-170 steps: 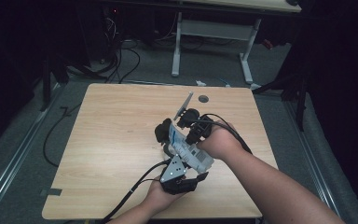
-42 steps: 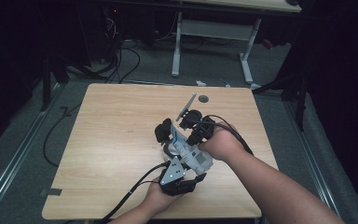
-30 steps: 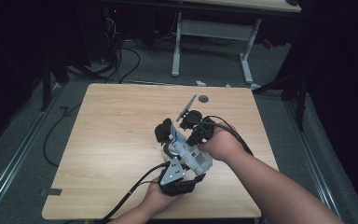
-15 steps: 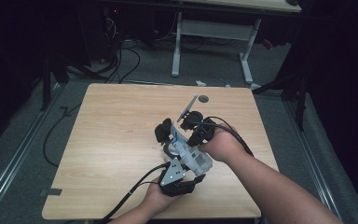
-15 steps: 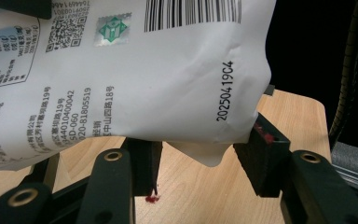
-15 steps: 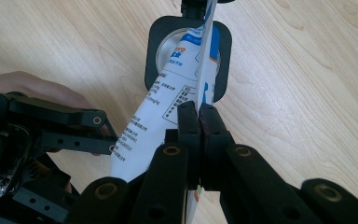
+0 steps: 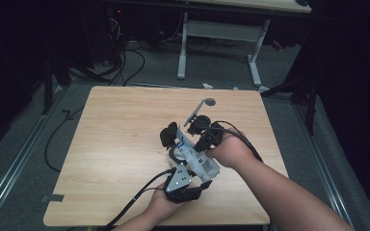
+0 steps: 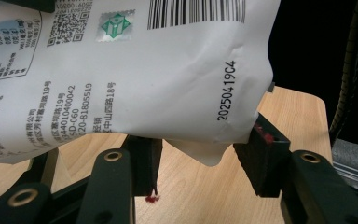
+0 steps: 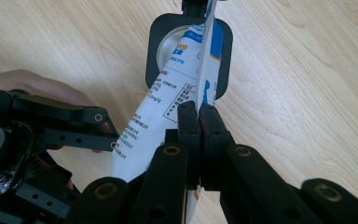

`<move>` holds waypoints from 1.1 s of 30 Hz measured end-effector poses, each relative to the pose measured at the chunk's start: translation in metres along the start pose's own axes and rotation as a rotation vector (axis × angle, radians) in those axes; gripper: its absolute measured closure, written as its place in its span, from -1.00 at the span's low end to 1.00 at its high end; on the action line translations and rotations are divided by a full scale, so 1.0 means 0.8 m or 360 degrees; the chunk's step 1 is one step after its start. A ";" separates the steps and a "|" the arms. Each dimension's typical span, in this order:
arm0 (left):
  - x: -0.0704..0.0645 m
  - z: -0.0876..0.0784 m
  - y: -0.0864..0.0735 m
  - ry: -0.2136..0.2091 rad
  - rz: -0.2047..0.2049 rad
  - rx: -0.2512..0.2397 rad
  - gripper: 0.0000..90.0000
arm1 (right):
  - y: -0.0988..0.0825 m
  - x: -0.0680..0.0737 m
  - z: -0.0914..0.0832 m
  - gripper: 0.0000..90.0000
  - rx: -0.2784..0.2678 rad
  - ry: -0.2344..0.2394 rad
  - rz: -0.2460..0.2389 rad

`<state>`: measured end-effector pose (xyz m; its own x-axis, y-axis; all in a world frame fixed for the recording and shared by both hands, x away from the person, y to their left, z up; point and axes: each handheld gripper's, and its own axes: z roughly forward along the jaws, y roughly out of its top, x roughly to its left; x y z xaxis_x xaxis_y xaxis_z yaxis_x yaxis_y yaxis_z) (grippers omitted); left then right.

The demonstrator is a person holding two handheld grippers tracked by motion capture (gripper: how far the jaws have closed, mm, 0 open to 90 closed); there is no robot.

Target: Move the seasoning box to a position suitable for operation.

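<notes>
I hold a white bag (image 7: 192, 156) up over the middle of the wooden table (image 7: 120, 144), between my two tools. My right gripper (image 9: 199, 114) is squeezed tight on the thin edge of the bag. My left gripper (image 8: 200, 154) is about half open, with a corner of the bag sitting between its two black jaws. One jaw touches the bag, I think, but I cannot tell if both press on it. A black square stand (image 9: 223, 65) is behind the bag.
</notes>
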<state>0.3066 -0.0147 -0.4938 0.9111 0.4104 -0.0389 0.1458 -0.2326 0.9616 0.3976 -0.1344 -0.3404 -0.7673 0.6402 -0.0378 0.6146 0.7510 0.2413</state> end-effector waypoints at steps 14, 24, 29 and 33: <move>0.001 0.001 -0.004 0.0004 0.0003 0.0012 0.18 | -0.002 0.000 0.001 0.98 0.0003 0.0007 0.0016; 0.002 0.003 -0.008 0.0007 0.0007 0.0031 0.19 | -0.005 -0.002 0.002 0.99 -0.0002 0.0013 0.0025; 0.003 0.004 -0.010 0.0012 0.0005 0.0041 0.20 | -0.007 -0.003 0.000 0.98 -0.0002 0.0008 0.0033; 0.004 0.005 -0.011 0.0015 0.0001 0.0051 0.21 | -0.009 -0.003 -0.001 0.98 -0.0012 0.0008 0.0030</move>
<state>0.3098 -0.0146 -0.5038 0.9075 0.4185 -0.0354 0.1575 -0.2609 0.9524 0.3951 -0.1414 -0.3414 -0.7567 0.6532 -0.0286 0.6274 0.7377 0.2492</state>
